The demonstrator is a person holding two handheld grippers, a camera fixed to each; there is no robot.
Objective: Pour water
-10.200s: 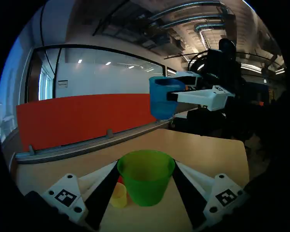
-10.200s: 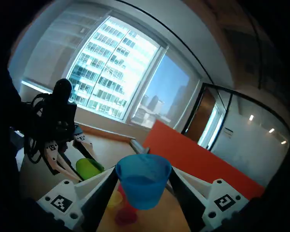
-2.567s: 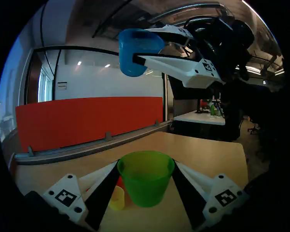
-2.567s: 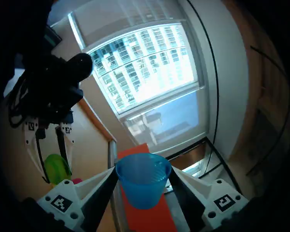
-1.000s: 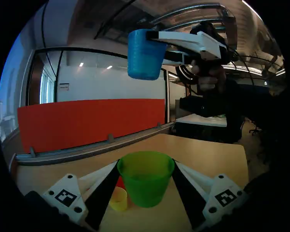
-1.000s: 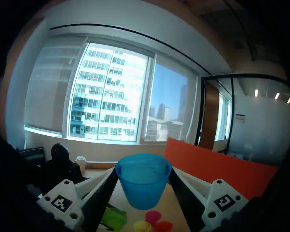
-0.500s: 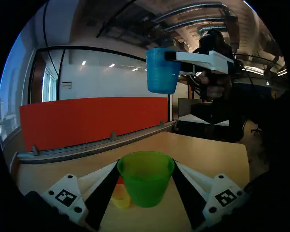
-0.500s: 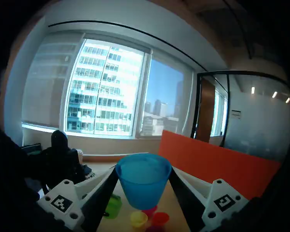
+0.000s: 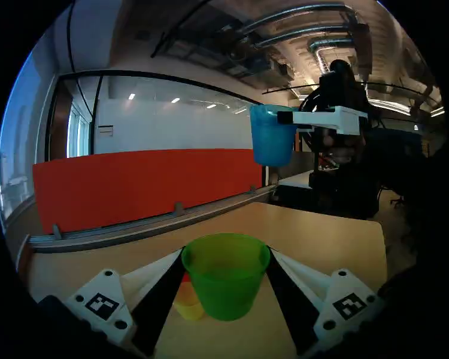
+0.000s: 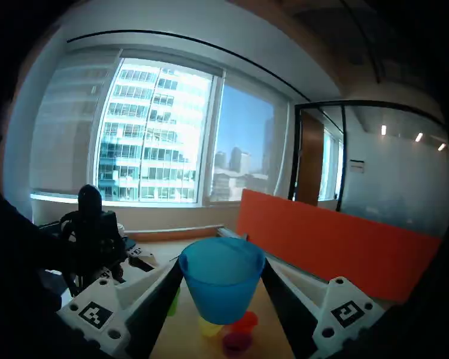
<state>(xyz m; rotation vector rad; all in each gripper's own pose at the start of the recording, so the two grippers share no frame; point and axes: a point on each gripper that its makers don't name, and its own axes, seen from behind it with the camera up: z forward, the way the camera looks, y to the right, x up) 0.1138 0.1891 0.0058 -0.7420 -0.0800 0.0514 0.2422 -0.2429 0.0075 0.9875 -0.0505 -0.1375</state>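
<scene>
Your left gripper is clamping the green cup level, likely as the receiver; your right gripper is clasping the blue cup upright, so nothing is spilling.

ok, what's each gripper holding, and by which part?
The left gripper holds the green cup, the right gripper the blue cup. Each cup is pinched on opposite sides of its wall, just under the rim.

The left gripper rides low over the desk, level, both fingers pressed to a green cup. The right gripper hangs higher, above the desk's far edge, level as well, both fingers clamped on an upright blue cup.
</scene>
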